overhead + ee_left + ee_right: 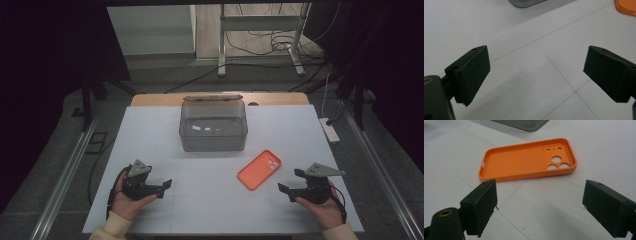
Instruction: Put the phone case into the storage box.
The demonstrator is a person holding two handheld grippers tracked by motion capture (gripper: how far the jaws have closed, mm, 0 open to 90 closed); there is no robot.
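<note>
An orange phone case lay hollow side up on the white worktop, near the right claw and just in front of a grey see-through box. The right claw was released, its jaws spread wide and pointed at the case, gripping nothing. The left claw was released too and rested well apart from the case, over bare worktop.

Looks like a lab or recording studio. White-covered surface mid-frame, hemmed by dark curtains left and right and metal floor rails. At the top: loose cables, a metal stand, a power strip on grey floor.
</note>
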